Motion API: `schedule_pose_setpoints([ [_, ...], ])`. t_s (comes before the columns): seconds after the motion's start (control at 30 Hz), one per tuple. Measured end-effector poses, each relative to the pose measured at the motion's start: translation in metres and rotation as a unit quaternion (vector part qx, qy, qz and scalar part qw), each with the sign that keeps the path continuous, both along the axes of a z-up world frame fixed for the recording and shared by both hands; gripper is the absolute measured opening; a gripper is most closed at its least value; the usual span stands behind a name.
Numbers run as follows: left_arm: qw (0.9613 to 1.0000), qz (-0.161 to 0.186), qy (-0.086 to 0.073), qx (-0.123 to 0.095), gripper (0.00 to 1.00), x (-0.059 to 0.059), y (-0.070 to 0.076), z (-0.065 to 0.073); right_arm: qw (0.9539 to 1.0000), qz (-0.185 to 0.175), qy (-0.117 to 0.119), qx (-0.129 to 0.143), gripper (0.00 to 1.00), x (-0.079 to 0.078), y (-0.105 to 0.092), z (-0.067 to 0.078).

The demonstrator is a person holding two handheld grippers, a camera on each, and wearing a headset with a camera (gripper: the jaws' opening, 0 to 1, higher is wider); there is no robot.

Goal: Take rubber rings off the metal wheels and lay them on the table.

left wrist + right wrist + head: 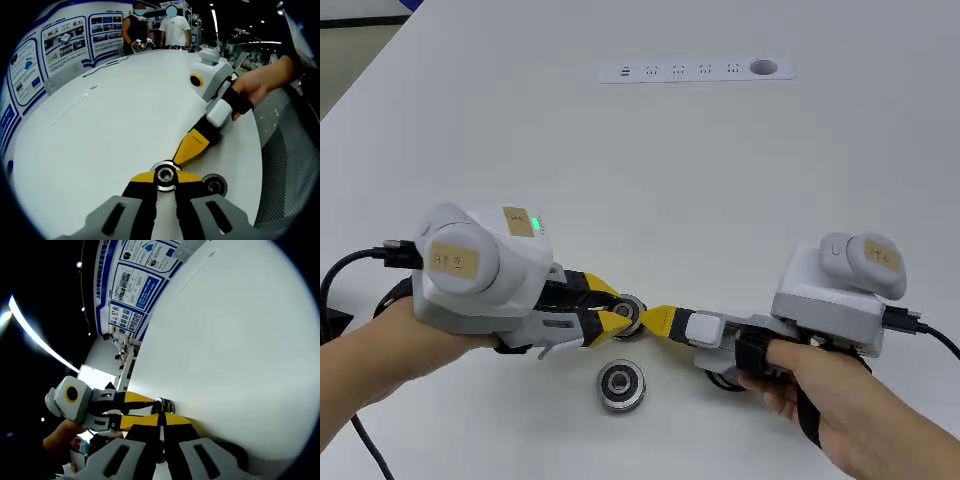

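Note:
A small metal wheel point(629, 314) with a black rubber ring is held just above the white table point(700, 170). My left gripper point(610, 312) is shut on it, its yellow jaws clamping the wheel point(165, 176) from both sides. My right gripper point(658, 320) comes in from the right, shut, its yellow tips pinching the ring at the wheel's rim point(165, 404). In the left gripper view the right gripper point(186, 149) reaches the wheel's upper right edge. A second wheel point(621, 385) with its rubber ring on lies flat on the table just in front, also seen as the second wheel point(215, 185).
A white power strip point(695, 70) lies at the far side of the table. A black cable point(355, 262) trails from the left gripper off the left edge. Two people point(155, 27) stand beyond the table's far end, by poster boards point(65, 35).

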State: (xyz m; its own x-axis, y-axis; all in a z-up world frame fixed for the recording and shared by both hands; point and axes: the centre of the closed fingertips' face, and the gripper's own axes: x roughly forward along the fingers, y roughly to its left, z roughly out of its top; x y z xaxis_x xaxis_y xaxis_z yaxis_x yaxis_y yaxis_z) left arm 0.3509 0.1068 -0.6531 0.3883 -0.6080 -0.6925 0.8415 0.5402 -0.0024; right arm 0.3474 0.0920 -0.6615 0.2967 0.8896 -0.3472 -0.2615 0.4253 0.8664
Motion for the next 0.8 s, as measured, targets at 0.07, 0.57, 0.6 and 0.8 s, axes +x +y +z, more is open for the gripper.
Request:
schedule_pose_setpoints([
  [0.07,1.0000,0.000,0.000,0.000,0.13,0.0000,0.0002,-0.0001,1.0000,-0.001,0.001,-0.001,0.03,0.0000,-0.0002,-0.0002],
  [0.57,1.0000,0.000,0.000,0.002,0.12,-0.0019,-0.0010,0.0010,0.9995,-0.015,-0.005,-0.026,0.01,0.0010,-0.0005,0.0009],
  [0.6,1.0000,0.000,0.000,0.001,0.12,-0.0021,-0.0011,0.0011,0.9995,-0.016,-0.004,-0.026,0.01,0.0010,-0.0004,0.0011],
  [0.8,1.0000,0.001,-0.001,0.001,0.12,-0.0027,-0.0016,0.0017,0.9994,-0.020,-0.004,-0.026,0.01,0.0012,0.0007,0.0040],
])
